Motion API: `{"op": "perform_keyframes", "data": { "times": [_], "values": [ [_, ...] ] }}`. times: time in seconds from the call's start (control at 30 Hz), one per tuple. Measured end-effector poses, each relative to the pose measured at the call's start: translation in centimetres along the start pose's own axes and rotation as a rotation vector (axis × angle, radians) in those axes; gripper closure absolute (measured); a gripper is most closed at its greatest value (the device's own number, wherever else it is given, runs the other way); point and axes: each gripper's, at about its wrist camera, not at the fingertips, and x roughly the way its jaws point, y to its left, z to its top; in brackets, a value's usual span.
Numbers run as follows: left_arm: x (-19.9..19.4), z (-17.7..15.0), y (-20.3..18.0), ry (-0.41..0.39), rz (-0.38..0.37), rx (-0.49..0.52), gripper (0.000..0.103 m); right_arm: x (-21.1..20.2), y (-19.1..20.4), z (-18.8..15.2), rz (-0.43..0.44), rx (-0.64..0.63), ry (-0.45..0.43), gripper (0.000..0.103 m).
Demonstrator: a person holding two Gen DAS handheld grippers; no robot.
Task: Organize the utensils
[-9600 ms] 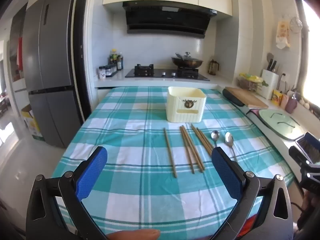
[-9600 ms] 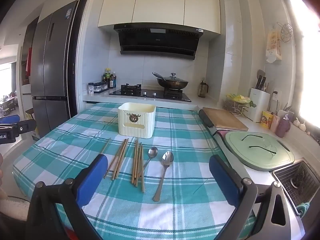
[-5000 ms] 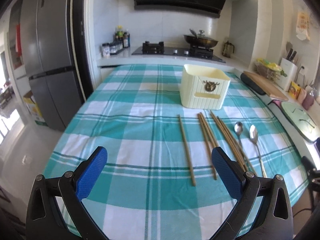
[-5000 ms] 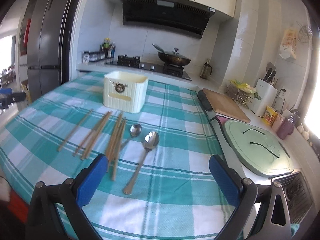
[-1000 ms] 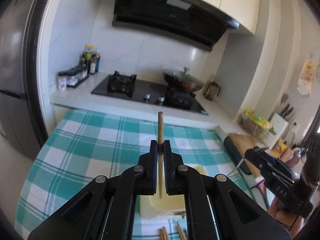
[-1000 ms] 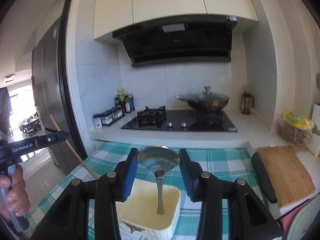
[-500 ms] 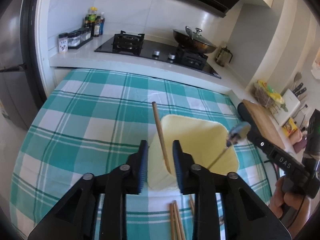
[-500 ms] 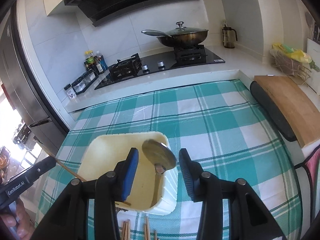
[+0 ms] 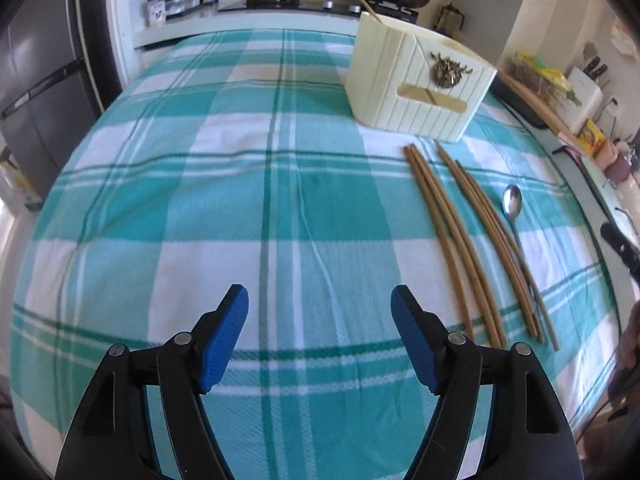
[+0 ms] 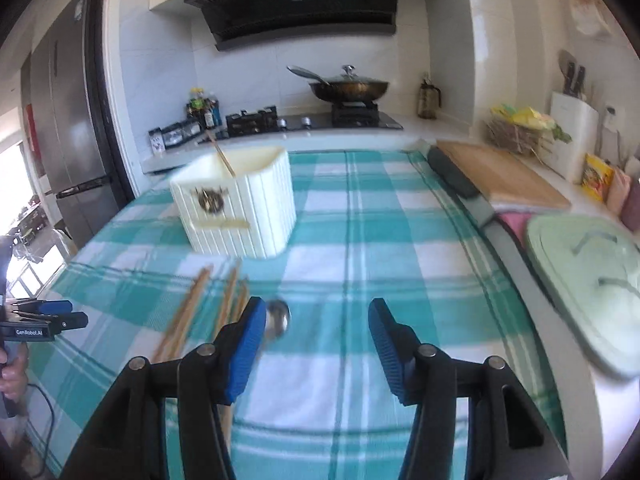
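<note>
The chopsticks (image 9: pixel 460 232) lie loose on the checked tablecloth (image 9: pixel 240 200) at about two o'clock from my left gripper (image 9: pixel 320 340), with a spoon (image 9: pixel 513 208) just beside them on the right. The cream box (image 9: pixel 420 84) stands beyond them at one o'clock, one chopstick (image 9: pixel 366 6) leaning out of it. My left gripper is spread wide and empty. My right gripper (image 10: pixel 316 344) is spread too, holding nothing, the spoon at its eleven o'clock.
</note>
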Motion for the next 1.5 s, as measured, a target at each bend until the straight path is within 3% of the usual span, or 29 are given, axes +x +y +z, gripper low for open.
{"op": "perform_keyframes", "data": {
  "times": [0.17, 0.57, 0.83, 1.1, 1.27, 1.37, 1.43, 1.47, 1.5],
  "values": [
    [-0.2, -2.2, -1.3, -0.033, -0.016, -0.049, 0.027, 0.4, -1.3, -5.1, -0.061, 0.017, 0.084, 0.048],
    [0.1, -3.4, -3.7, -0.016, 0.010, -0.007, 0.027, 0.7, 0.6, -7.2, -0.013, 0.011, 0.099, 0.048],
    [1.7, -1.6, -5.7, -0.007, 0.022, 0.060, 0.027, 2.4, 1.1, -6.3, -0.005, 0.017, 0.159, 0.048],
    [3.8, -0.1, -8.3, -0.001, 0.073, 0.146, 0.027, 7.7, 4.0, -3.2, 0.038, -0.022, 0.231, 0.049],
    [4.2, -0.1, -8.6, -0.017, 0.092, 0.155, 0.024, 10.6, 5.1, -2.6, 0.016, -0.067, 0.294, 0.049],
    [5.0, 0.1, -8.6, 0.010, 0.105, 0.150, 0.024, 10.6, 5.8, -2.7, -0.012, -0.133, 0.287, 0.049],
    [4.9, 0.1, -8.7, 0.000, 0.096, 0.145, 0.031, 10.5, 5.7, -2.8, -0.013, -0.139, 0.288, 0.050],
    [4.8, 0.2, -8.9, -0.001, 0.088, 0.149, 0.042, 10.4, 5.6, -2.8, -0.020, -0.148, 0.289, 0.052],
    [4.7, 0.2, -9.0, -0.002, 0.082, 0.158, 0.062, 10.1, 5.6, -2.9, -0.025, -0.153, 0.291, 0.055]
  ]
}}
